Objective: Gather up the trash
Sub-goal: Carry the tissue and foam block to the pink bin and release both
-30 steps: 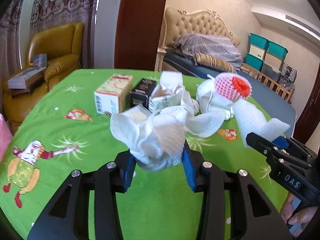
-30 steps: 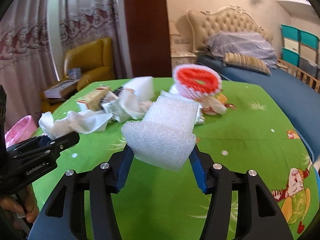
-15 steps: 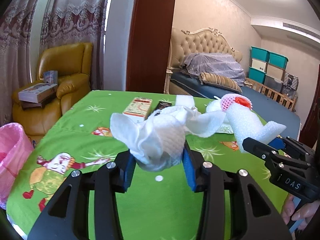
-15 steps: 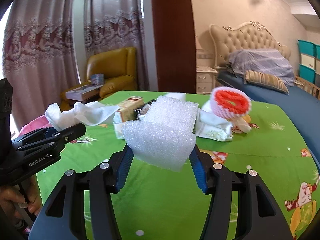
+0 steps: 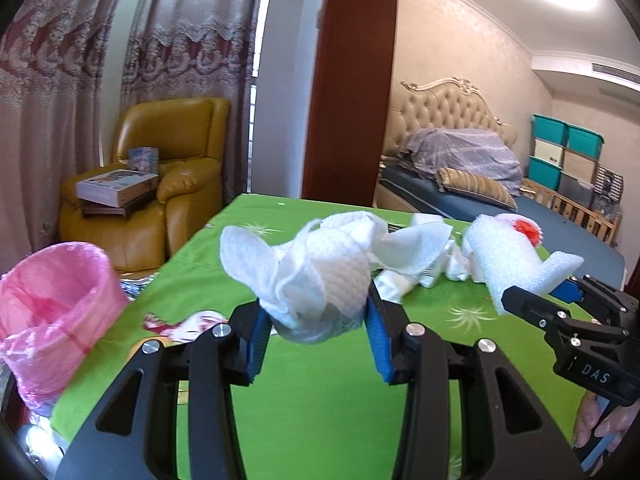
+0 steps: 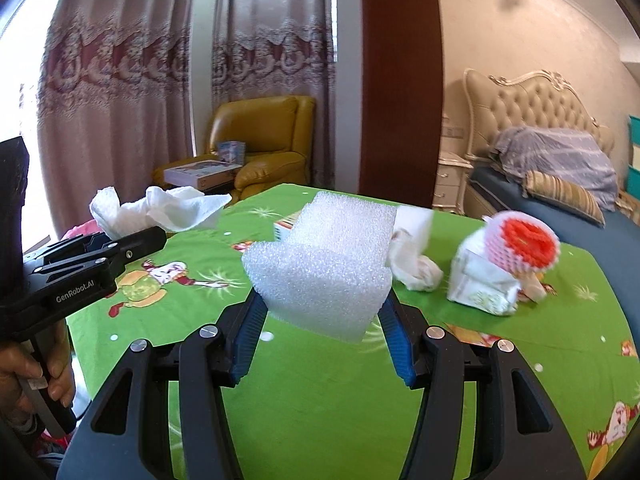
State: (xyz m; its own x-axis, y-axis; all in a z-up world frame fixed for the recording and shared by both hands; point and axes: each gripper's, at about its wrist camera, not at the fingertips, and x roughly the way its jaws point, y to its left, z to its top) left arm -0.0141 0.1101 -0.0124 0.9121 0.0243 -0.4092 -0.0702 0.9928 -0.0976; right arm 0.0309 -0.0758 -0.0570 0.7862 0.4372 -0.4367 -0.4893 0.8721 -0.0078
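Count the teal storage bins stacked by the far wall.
3 in the left wrist view: two teal storage bins side by side on top, one lower at the left. More may be hidden behind the stack; the right wrist view shows only a teal edge.

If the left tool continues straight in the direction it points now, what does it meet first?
Probably the white trash pile on the green table, just beyond the crumpled tissue the left tool holds. Depth is unclear. The pink bin lies off to the left.
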